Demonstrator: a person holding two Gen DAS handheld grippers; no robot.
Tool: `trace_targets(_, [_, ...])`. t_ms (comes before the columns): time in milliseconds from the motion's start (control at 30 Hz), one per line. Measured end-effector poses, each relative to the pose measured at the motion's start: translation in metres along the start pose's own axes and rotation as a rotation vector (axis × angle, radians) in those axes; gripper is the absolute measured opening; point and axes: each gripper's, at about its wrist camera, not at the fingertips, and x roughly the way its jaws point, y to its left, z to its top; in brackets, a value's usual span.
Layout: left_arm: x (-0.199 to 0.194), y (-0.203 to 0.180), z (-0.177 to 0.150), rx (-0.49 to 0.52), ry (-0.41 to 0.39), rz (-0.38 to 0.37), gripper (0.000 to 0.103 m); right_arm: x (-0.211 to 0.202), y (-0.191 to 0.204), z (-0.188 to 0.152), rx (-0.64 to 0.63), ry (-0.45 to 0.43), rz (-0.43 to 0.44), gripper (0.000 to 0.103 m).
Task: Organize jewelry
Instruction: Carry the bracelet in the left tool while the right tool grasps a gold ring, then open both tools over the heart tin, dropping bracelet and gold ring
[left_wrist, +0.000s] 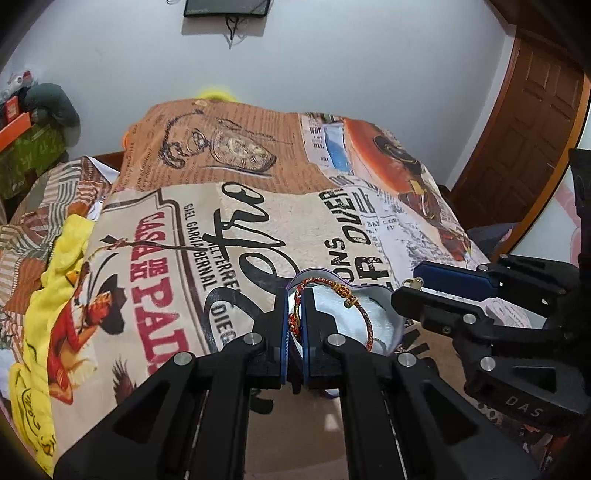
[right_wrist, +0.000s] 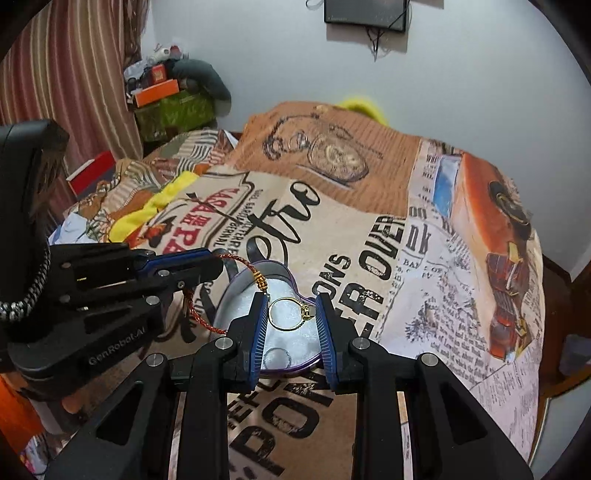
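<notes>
Two claws: left claw (left_wrist: 294, 325) clamped on red braided cord bracelet (left_wrist: 334, 295); right claw (right_wrist: 291, 325) pinching thin gold ring (right_wrist: 290, 314).
Box: purple heart-shaped tin (right_wrist: 236, 291) directly beneath both.

red-gold braided bracelet (left_wrist: 334, 295), gold ring (right_wrist: 290, 314), purple-rimmed silver-lined box (right_wrist: 295, 369), newspaper-print blanket (right_wrist: 424, 258).

My left fingers (left_wrist: 293, 325) covered part of the bracelet (left_wrist: 334, 291) and the box's (left_wrist: 369, 314) near rim. In my right view, the box (right_wrist: 295, 343) front lay behind the pads (right_wrist: 258, 332). The yellow thing (right_wrist: 364, 103) beyond the blanket (right_wrist: 369, 229) was blurred.
</notes>
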Motion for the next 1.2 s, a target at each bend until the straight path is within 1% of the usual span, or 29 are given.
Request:
trace_targets(167, [0.018,0.002,0.0,0.005,0.046,-0.019,0.004,0.011,-0.006,0.0,0.007,0.04,0.023,0.024])
trace_targets(333, [0.025,0.0,-0.003,0.014,0.066,-0.019,0.004,0.024,-0.009,-0.001,0.014,0.09,0.037,0.024])
trace_targets(533, [0.023,0.005,-0.003,-0.009,0.066,-0.018,0.004,0.033,-0.008,-0.002,0.013,0.122,0.054,0.024])
trace_targets(733, [0.017,0.009,-0.004,-0.011,0.07,-0.013,0.004,0.037,-0.002,-0.003,-0.015,0.14,0.049,0.024])
trace_targets(800, [0.013,0.009,-0.005,-0.01,0.068,-0.001,0.008,0.037,0.001,-0.004,-0.027,0.143,0.03,0.024])
trace_targets(967, [0.001,0.01,-0.006,-0.008,0.059,0.019,0.022,0.029,0.004,-0.004,-0.035,0.135,0.008,0.027])
trace_targets(1033, [-0.007,0.008,-0.006,0.005,0.047,0.035,0.024,0.024,0.004,-0.004,-0.032,0.128,0.003,0.027])
trace_targets(1200, [-0.03,-0.002,-0.006,0.035,0.026,0.051,0.024,0.001,0.006,-0.005,-0.031,0.095,-0.018,0.027])
